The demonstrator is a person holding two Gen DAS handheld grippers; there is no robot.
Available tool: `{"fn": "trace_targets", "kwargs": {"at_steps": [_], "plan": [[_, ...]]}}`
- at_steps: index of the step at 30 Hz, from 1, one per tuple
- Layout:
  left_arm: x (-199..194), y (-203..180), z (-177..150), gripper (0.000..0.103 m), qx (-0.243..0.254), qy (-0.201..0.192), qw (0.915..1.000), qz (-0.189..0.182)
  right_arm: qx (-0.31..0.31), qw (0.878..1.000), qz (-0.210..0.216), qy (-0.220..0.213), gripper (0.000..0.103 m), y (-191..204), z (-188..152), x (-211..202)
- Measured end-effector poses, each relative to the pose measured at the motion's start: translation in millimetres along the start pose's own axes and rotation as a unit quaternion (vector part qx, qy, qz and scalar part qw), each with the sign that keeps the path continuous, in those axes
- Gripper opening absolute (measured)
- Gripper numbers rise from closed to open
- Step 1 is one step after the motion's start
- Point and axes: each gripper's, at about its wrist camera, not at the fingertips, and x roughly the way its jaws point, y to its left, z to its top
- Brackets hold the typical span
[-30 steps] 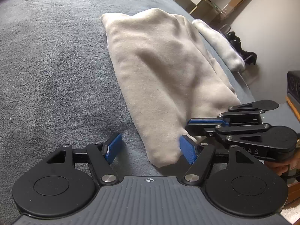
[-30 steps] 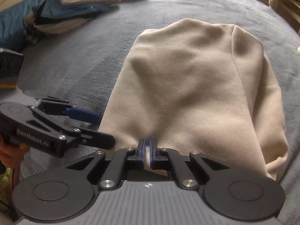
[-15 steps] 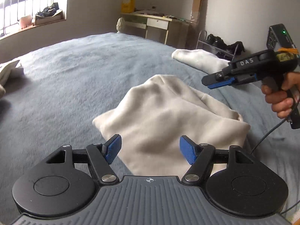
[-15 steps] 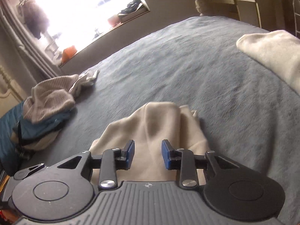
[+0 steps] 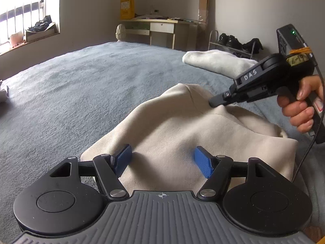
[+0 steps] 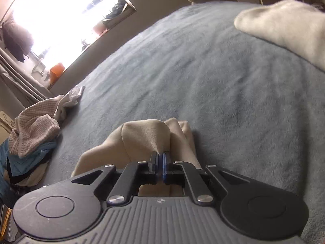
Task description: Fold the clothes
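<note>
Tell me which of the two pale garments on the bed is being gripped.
The beige garment nearest the cameras: the right gripper is shut on its fabric. The white garment lies apart, untouched.

The left black two-finger gripper with blue pads (image 5: 162, 160) stood with its jaws wide apart, nothing pinched. The right black pistol-grip gripper (image 6: 160, 162), held by a bare hand (image 5: 300, 105), angled downward; its jaws had just closed fully together.

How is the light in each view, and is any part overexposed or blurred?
Left wrist view: even daylight, sharp, with soft shadows under the blue pads on the beige garment. Right wrist view: the window is blown out white, and the grey blanket is slightly blurred.
</note>
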Motion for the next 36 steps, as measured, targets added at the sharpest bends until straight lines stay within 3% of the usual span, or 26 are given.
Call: {"fn": "trace_targets", "kwargs": {"at_steps": [5, 9, 10, 12, 13, 14, 16, 20, 22, 24, 26, 29, 31, 33, 36], "plan": [[-9.2, 10.0, 4.5, 0.069, -0.013, -0.029, 0.9995, -0.002, -0.024, 1.000, -0.001, -0.012, 0.003, 9.1, 2.2, -2.6], [0.7, 23.9, 2.8, 0.069, -0.047, -0.011, 0.9987, -0.015, -0.094, 0.994, -0.026, -0.049, 0.006, 37.2, 5.7, -21.5], [3.1, 26.1, 1.4, 0.069, -0.056, -0.010, 0.9982, -0.021, -0.137, 0.988, -0.036, -0.069, 0.010, 51.1, 7.3, -28.3], [4.9, 26.3, 0.5, 0.069, -0.057, -0.014, 0.9980, -0.025, -0.197, 0.977, -0.035, -0.080, 0.030, 70.7, 14.2, -30.5], [5.3, 25.7, 0.3, 0.069, -0.055, -0.017, 0.9980, -0.027, -0.205, 0.976, -0.032, -0.071, 0.043, 74.1, 19.5, -23.1], [4.9, 26.6, 0.5, 0.069, -0.055, -0.020, 0.9979, -0.029, -0.214, 0.974, -0.029, -0.063, 0.048, 77.4, 24.9, -15.7], [1.8, 37.1, 3.0, 0.069, -0.065, -0.033, 0.9970, -0.024, -0.228, 0.972, -0.022, -0.046, 0.048, 83.2, 35.4, -1.4], [4.7, 87.1, 9.2, 0.069, -0.126, -0.045, 0.9904, -0.033, -0.175, 0.984, 0.009, -0.012, 0.048, 71.4, 51.5, 14.9], [14.0, 126.0, 8.3, 0.068, -0.178, -0.027, 0.9793, -0.092, -0.149, 0.989, 0.024, 0.004, 0.048, 65.4, 58.9, 22.4], [26.8, 160.2, 5.5, 0.067, -0.218, -0.003, 0.9620, -0.165, -0.129, 0.991, 0.034, 0.011, 0.048, 58.5, 57.9, 21.0], [43.7, 186.8, 2.3, 0.067, -0.243, 0.026, 0.9415, -0.232, -0.110, 0.993, 0.047, 0.016, 0.047, 52.4, 56.5, 18.7], [69.5, 212.9, -0.2, 0.058, -0.272, 0.064, 0.9115, -0.302, -0.123, 0.985, 0.119, 0.016, 0.047, 59.2, 44.2, -2.3], [84.6, 223.0, -0.9, 0.052, -0.295, 0.082, 0.8857, -0.349, -0.127, 0.978, 0.161, 0.038, 0.047, 63.7, 32.6, -9.6], [96.6, 221.5, 0.4, 0.049, -0.298, 0.102, 0.8642, -0.393, -0.118, 0.976, 0.168, 0.074, 0.047, 65.6, 17.0, -4.0], [111.7, 206.0, 5.4, 0.045, -0.260, 0.147, 0.8511, -0.432, -0.082, 0.979, 0.153, 0.110, 0.047, 60.2, -4.6, 11.0]]}}
